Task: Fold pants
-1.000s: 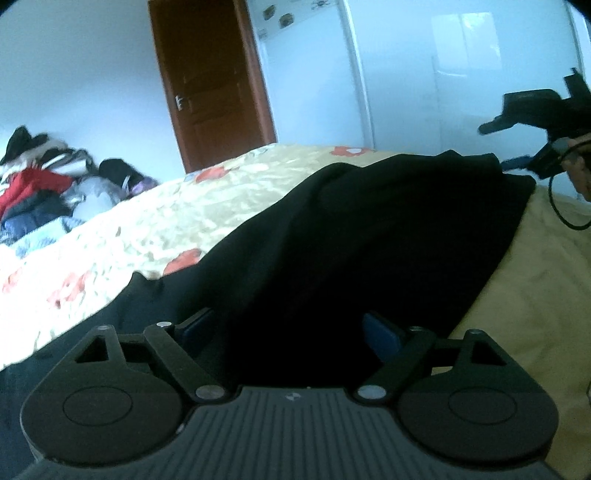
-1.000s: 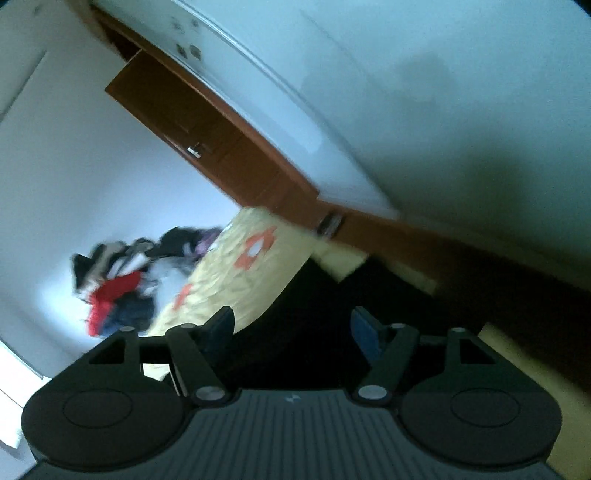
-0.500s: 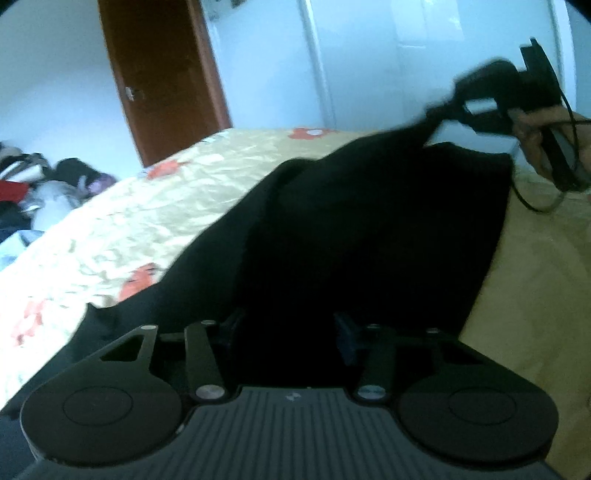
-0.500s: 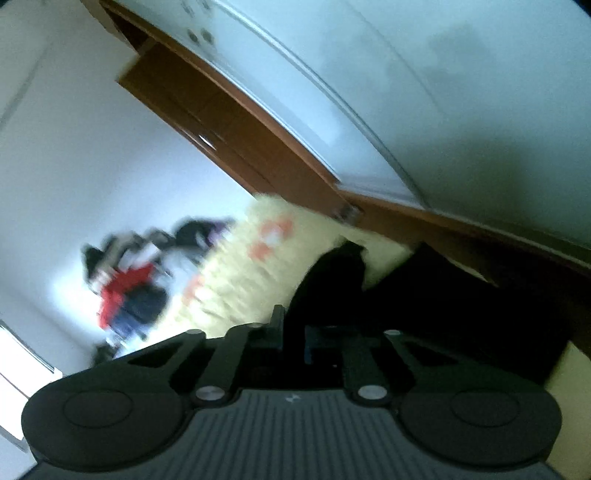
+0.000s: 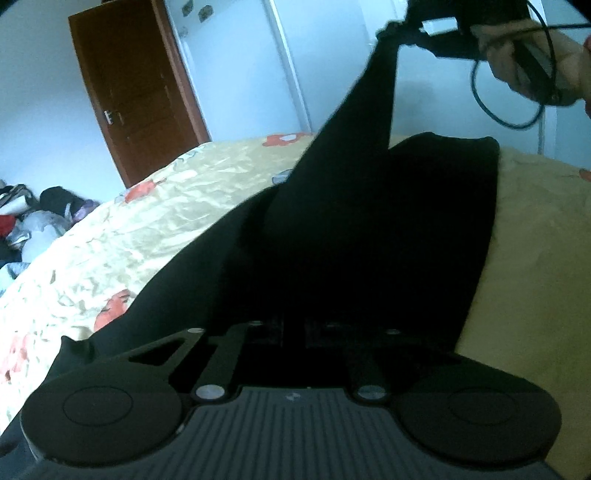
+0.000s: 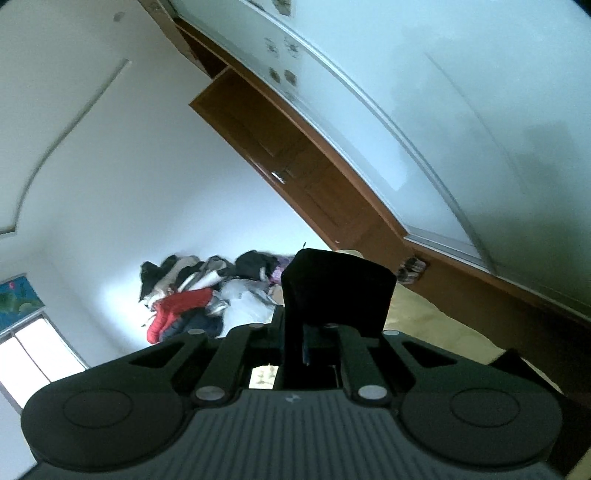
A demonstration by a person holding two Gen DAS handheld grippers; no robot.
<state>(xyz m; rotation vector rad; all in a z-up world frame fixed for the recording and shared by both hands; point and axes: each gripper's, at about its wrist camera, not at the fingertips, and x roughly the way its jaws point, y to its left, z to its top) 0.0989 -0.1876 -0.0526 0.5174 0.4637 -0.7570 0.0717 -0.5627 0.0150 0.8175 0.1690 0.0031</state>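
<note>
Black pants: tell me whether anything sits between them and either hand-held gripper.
Nothing visible does. The left hand-held gripper and the right hand-held gripper are each shut directly on the black pants, the right one lifting a corner above the bed.

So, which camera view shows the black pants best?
The left wrist view: the pants lie across the bed, one corner lifted by the right gripper. The right wrist view shows only a small pinched fold.

Black soft-fabric pants [image 5: 369, 229] on a bed.
One corner is pulled up into a taut peak; the rest lies spread flat.
</note>
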